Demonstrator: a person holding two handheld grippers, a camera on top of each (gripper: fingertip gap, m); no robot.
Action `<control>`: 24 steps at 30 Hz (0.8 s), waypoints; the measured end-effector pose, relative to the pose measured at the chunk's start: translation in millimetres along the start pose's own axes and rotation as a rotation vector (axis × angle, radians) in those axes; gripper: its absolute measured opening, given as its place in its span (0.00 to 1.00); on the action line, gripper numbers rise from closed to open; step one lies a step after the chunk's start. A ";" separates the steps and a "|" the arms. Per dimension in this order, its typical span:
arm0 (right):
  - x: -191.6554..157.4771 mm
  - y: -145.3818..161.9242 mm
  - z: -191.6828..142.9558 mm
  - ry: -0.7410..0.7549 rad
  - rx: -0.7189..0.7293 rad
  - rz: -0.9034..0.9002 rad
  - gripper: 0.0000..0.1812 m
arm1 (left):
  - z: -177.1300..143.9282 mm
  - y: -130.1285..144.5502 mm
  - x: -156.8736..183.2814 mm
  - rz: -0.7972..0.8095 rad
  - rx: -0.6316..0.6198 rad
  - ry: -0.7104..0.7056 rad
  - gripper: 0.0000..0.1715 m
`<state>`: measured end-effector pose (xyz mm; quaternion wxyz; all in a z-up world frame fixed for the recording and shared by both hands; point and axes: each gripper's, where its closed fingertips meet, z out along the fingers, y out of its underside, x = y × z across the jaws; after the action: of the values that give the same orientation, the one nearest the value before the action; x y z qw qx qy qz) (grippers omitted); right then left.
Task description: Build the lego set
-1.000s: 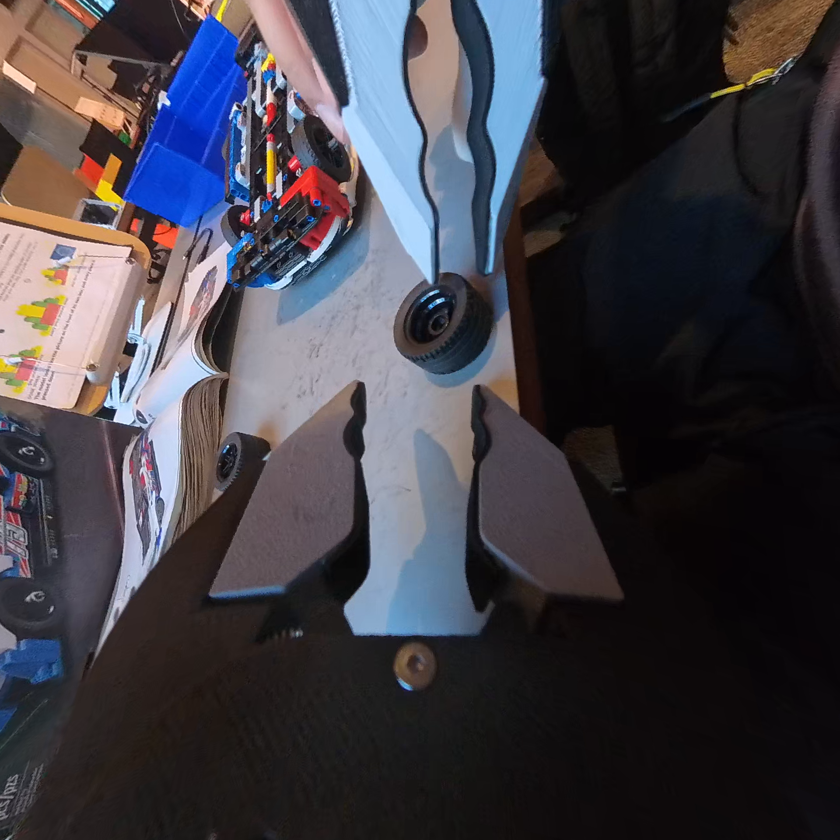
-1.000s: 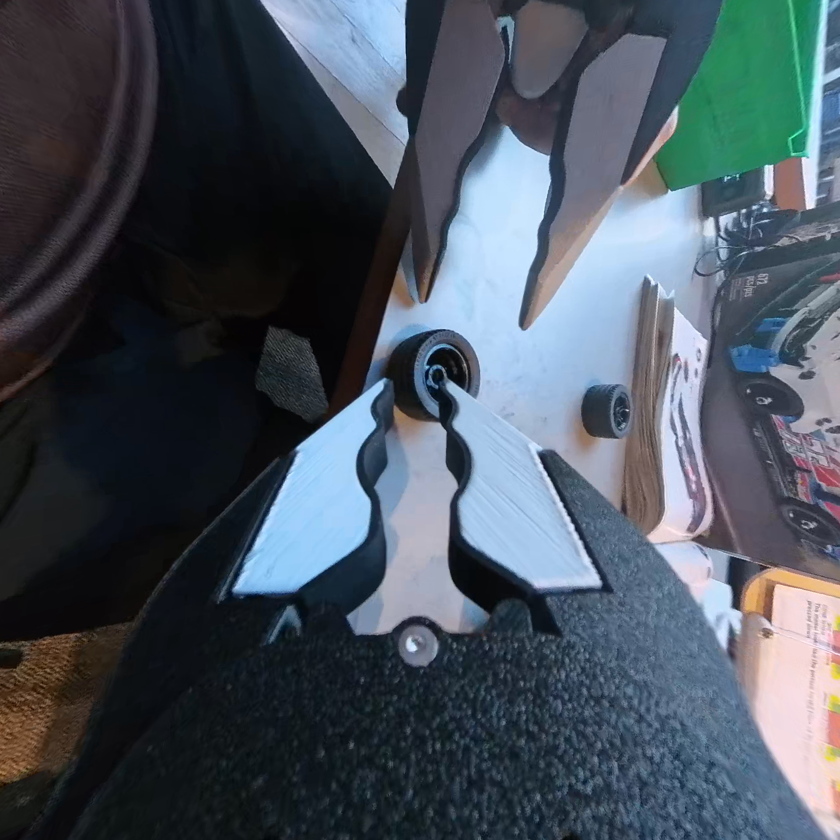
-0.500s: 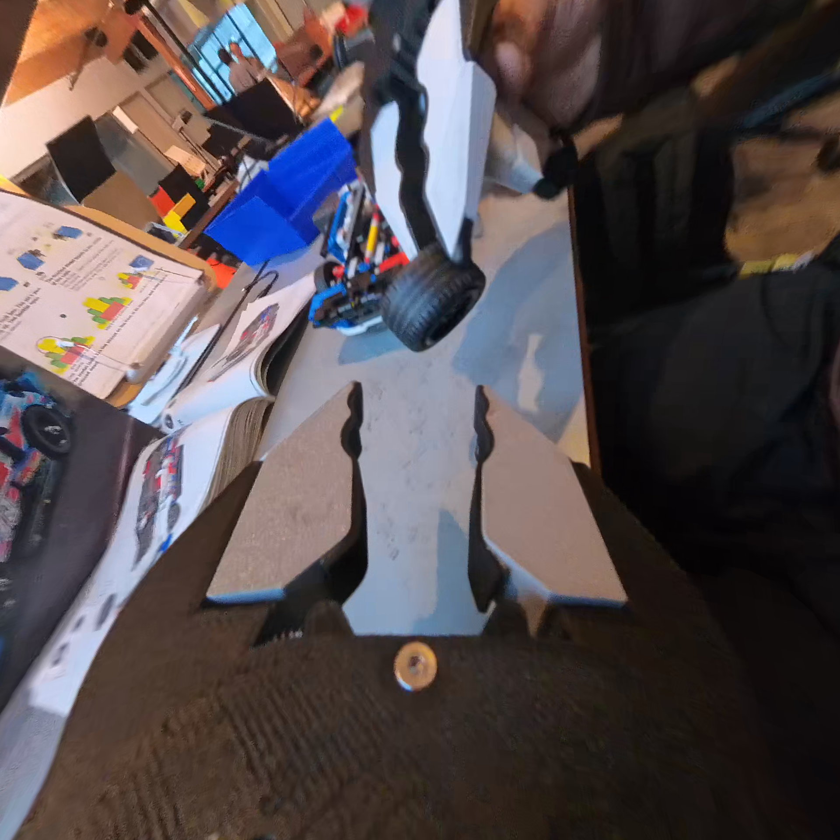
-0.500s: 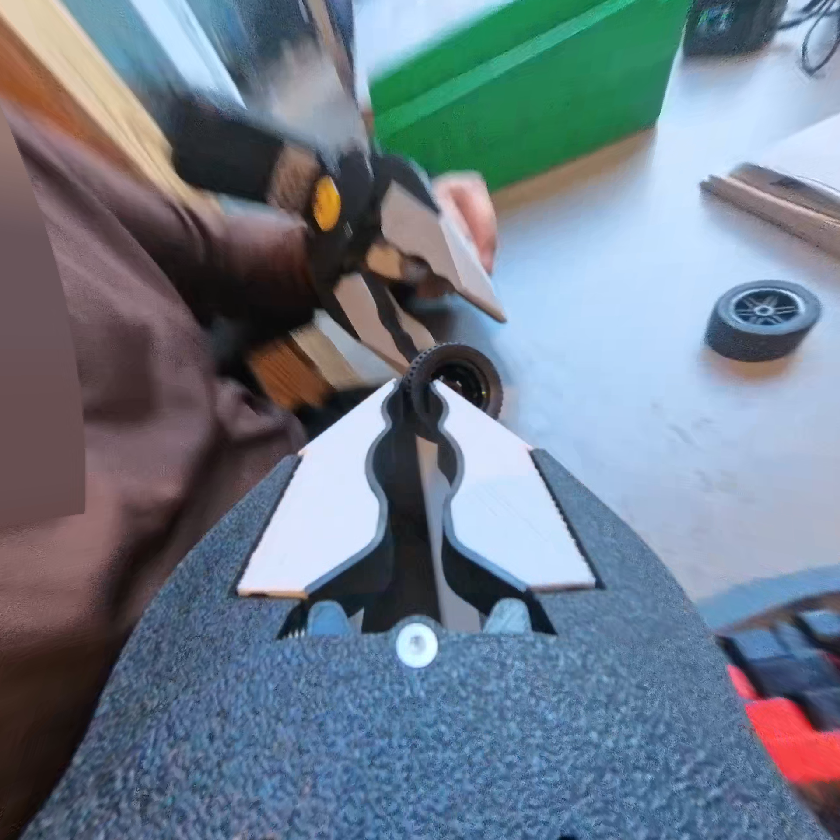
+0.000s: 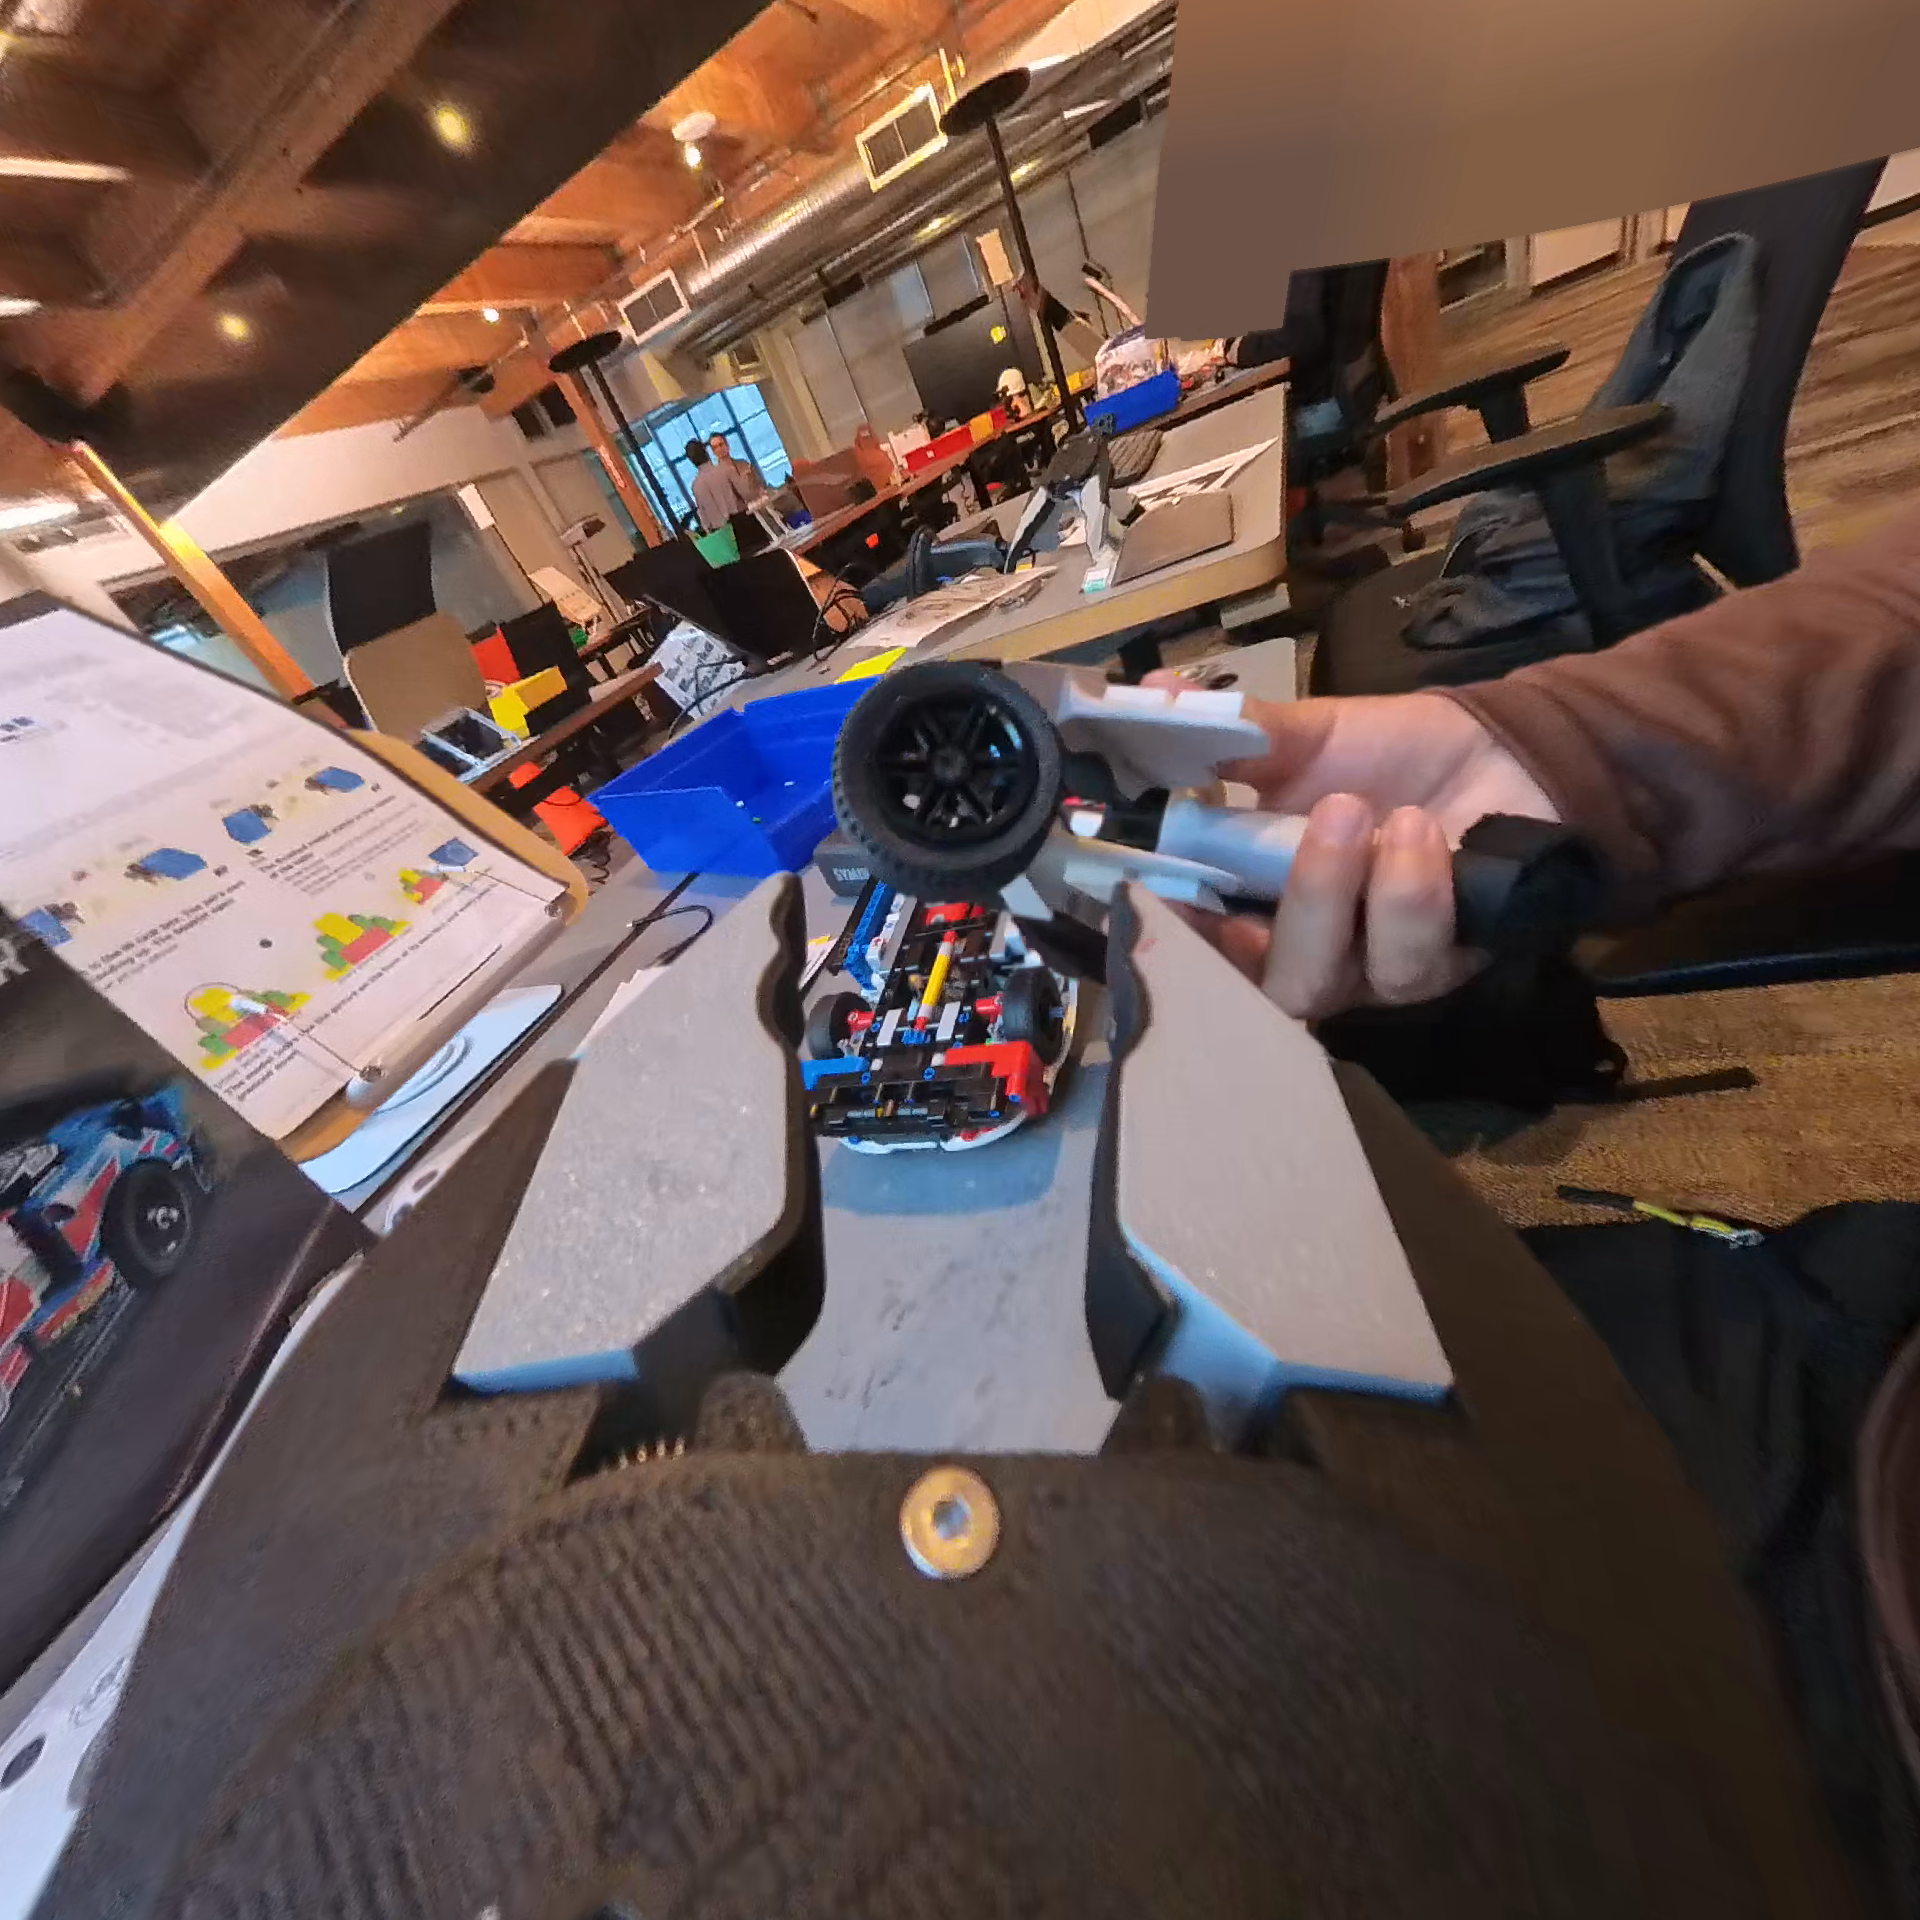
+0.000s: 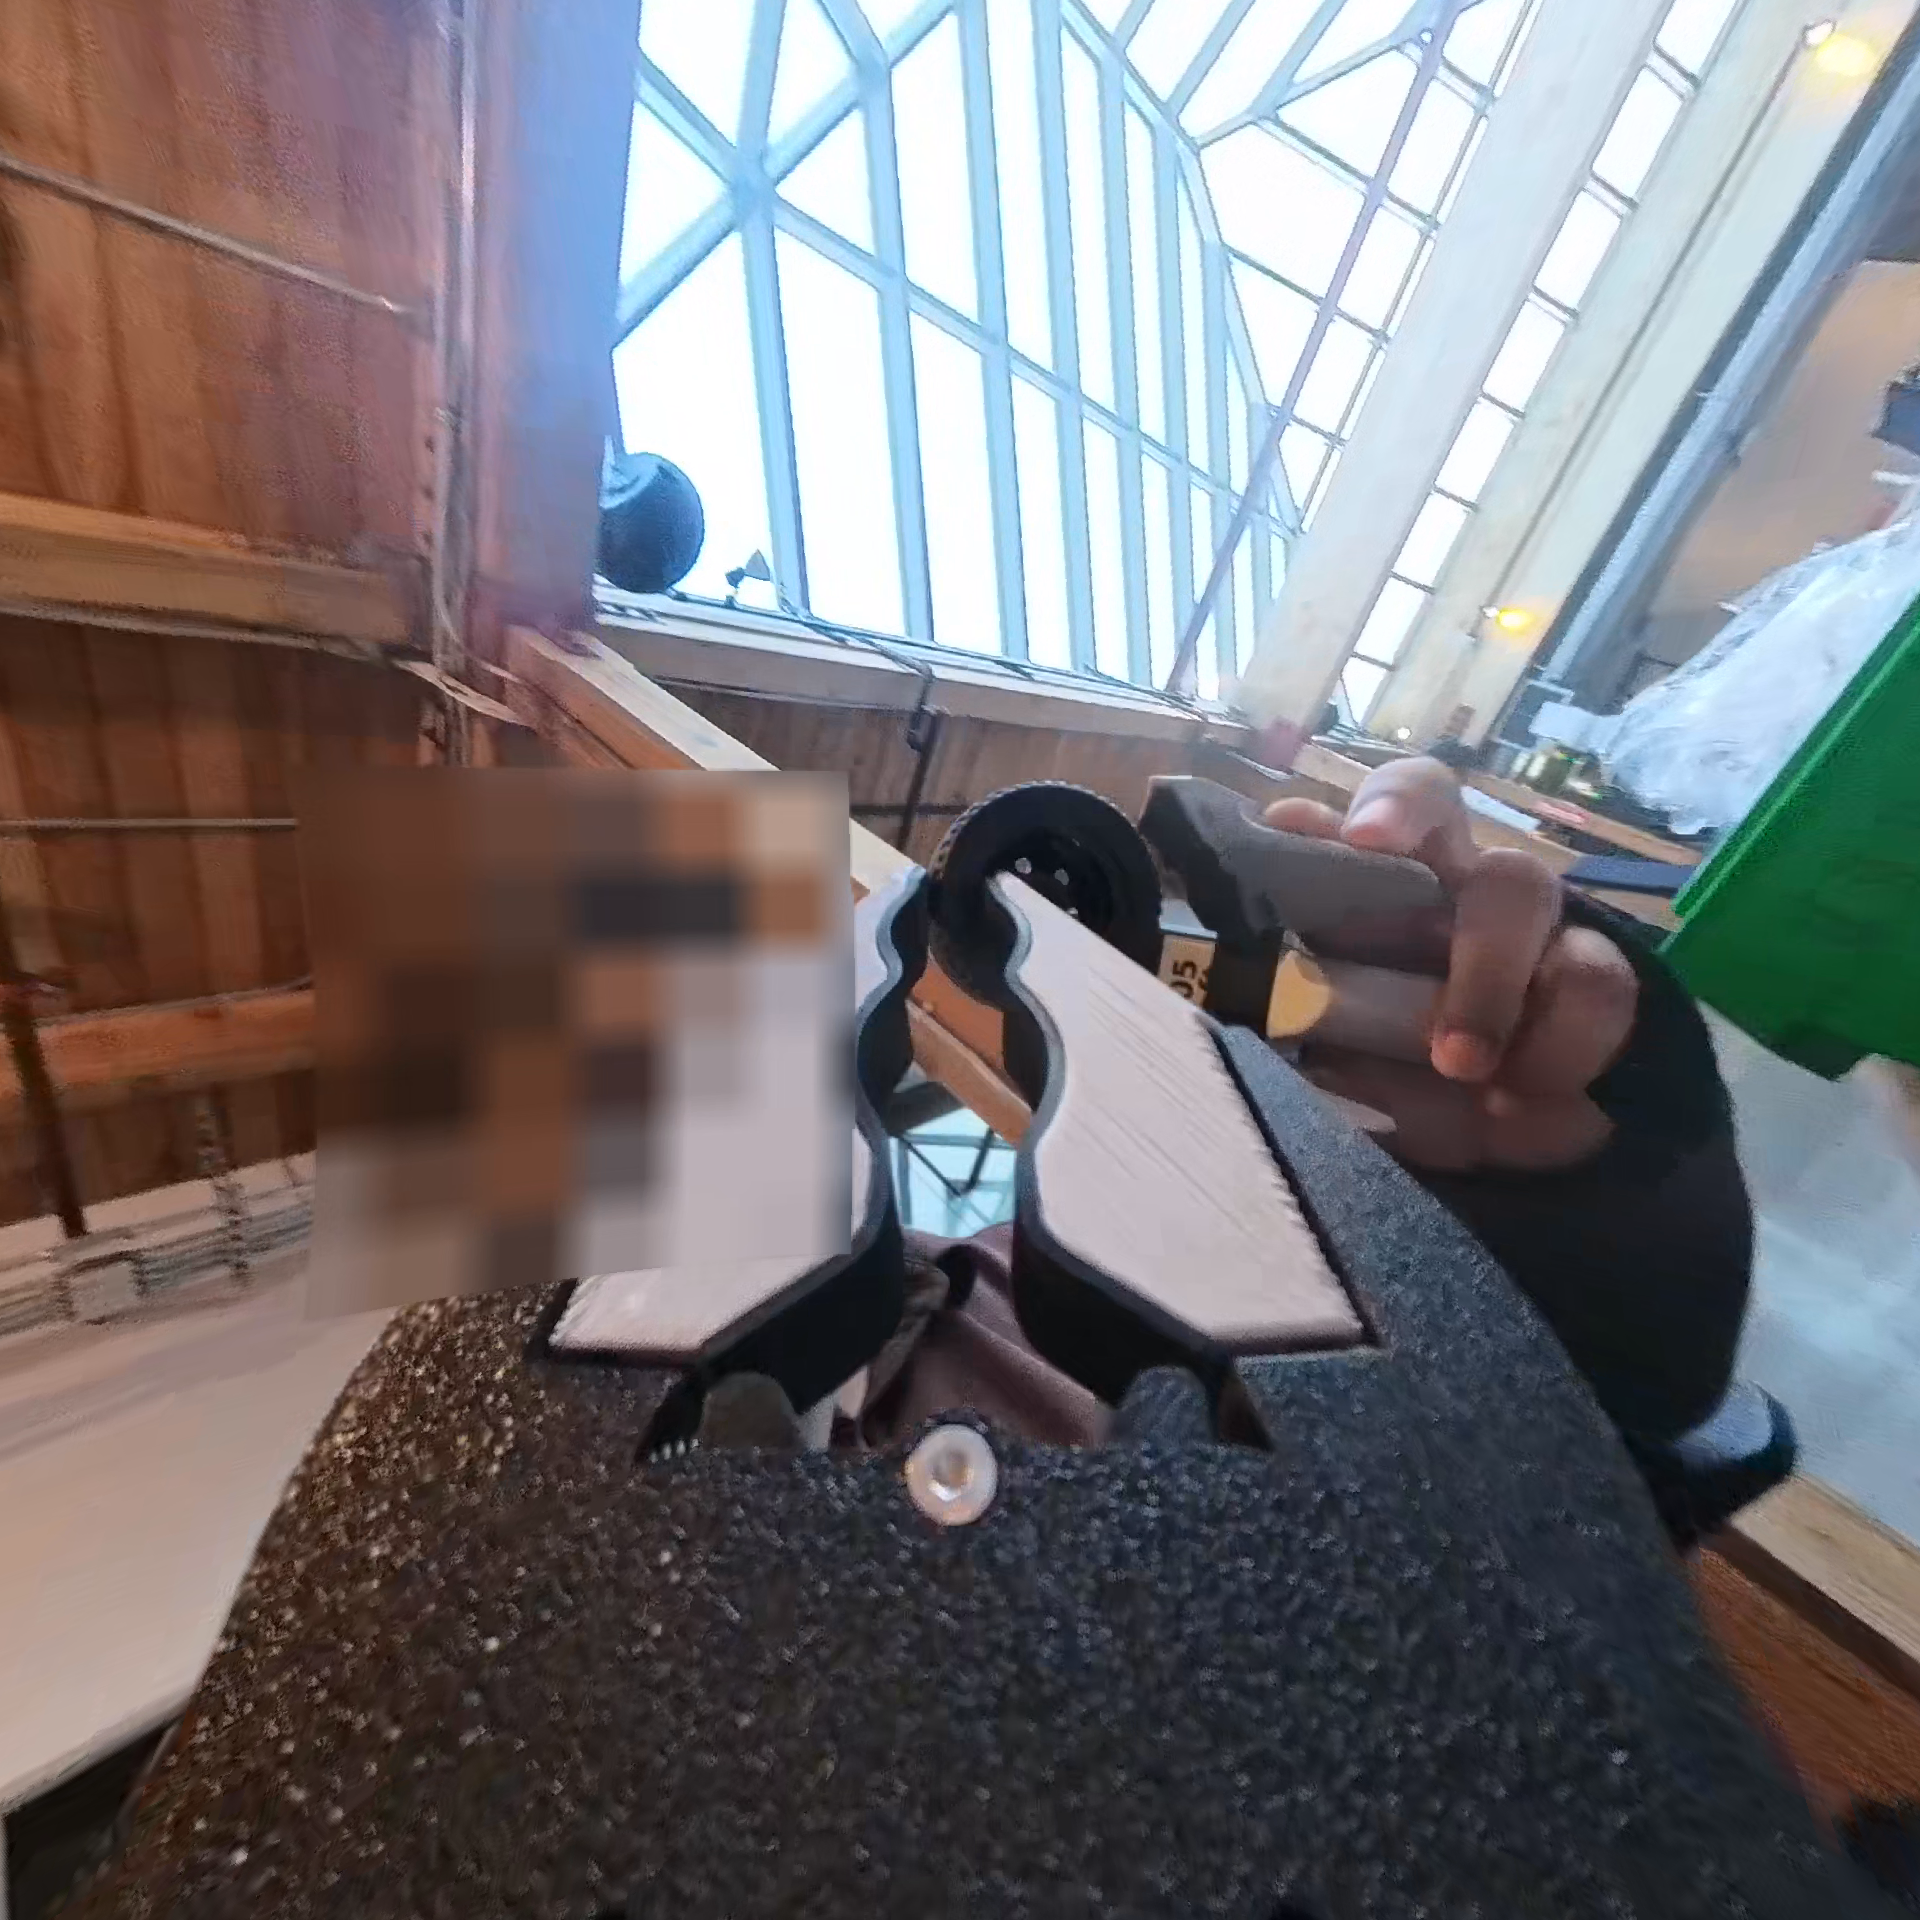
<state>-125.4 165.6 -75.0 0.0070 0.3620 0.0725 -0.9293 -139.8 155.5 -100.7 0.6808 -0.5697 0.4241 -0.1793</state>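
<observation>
My right gripper (image 6: 961, 904) is shut on the rim of a black lego wheel (image 6: 1049, 883) and holds it up in the air. In the left wrist view the wheel (image 5: 945, 779) hangs face-on just beyond my left fingertips, with the right gripper (image 5: 1049, 800) coming in from the right in a hand. My left gripper (image 5: 951, 914) is open and empty, low over the table. The partly built lego car (image 5: 930, 1029), with black, red, blue and white parts, lies on the grey table (image 5: 935, 1299) straight ahead between the left fingers. In the right wrist view the left gripper (image 6: 1236, 894) shows just behind the wheel.
A blue bin (image 5: 727, 790) stands behind the car. An instruction sheet on a stand (image 5: 239, 873) and the set's box (image 5: 94, 1226) are at the left. A green box (image 6: 1818, 914) is at the right in the right wrist view. An office chair (image 5: 1610, 499) stands beyond the table edge. Less than 4 cm separates the two grippers' tips.
The right gripper closed on the wheel, lifted it off the table and swung it up in front of the left gripper. The left gripper tilted up from the table to face the car.
</observation>
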 end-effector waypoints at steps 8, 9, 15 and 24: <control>27.9 18.1 -3.9 0.006 0.023 0.114 0.05 | -1.8 13.3 9.0 0.074 -0.055 -0.018 0.25; 34.9 18.0 -5.3 0.040 0.020 0.114 0.06 | -4.8 20.7 8.7 0.055 -0.095 -0.017 0.25; 103.8 25.0 -46.2 0.737 -0.288 -0.332 0.10 | -49.4 120.0 16.5 -0.220 -0.627 0.083 0.25; 168.6 32.9 -68.9 1.196 -1.110 -1.003 0.00 | -63.8 189.0 37.4 -0.294 -0.815 0.265 0.26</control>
<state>-201.4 149.3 -243.0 -0.2595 0.6485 0.6407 -0.3188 -213.3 142.7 -289.5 0.3083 -0.8176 0.4579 -0.1640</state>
